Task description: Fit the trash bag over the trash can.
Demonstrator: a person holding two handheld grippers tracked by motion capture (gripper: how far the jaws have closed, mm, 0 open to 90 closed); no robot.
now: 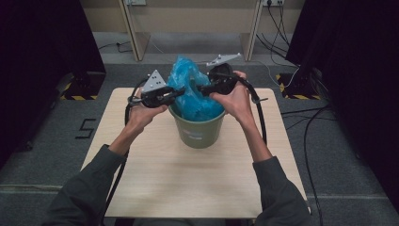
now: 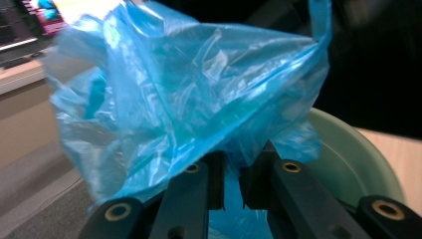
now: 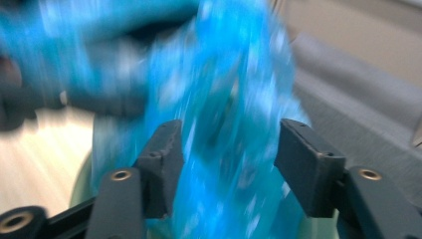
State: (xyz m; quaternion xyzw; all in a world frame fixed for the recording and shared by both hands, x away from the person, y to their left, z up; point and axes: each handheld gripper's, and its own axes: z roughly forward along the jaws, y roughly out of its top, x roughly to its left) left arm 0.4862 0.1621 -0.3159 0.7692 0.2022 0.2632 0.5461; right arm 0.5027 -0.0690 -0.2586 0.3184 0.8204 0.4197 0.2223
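— Lining the green bucket (image 1: 197, 132): the blue bag (image 1: 193, 94) sits bunched in its mouth at table centre, left gripper (image 1: 176, 92) pinching film at nine o'clock.

— Right gripper (image 1: 203, 87)?

— Jaws apart, film loose between. Next, probably clamp and spread it over the rim.

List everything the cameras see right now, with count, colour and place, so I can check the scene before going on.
plastic bag: one, translucent blue, bunched up and rising out of the bucket, between the two grippers.
bucket: one, pale green, upright on the table just beyond its middle.
table: one, light wood top, on grey carpet.
cables: several, black, on the floor to the right and behind.
left gripper: one, black, at the bag's left side, jaws nearly together, pinching a fold of the bag.
right gripper: one, black, at the bag's right side, jaws apart with bag film between them; the view is blurred.
forearms: two, dark grey-green sleeves, entering from the bottom.
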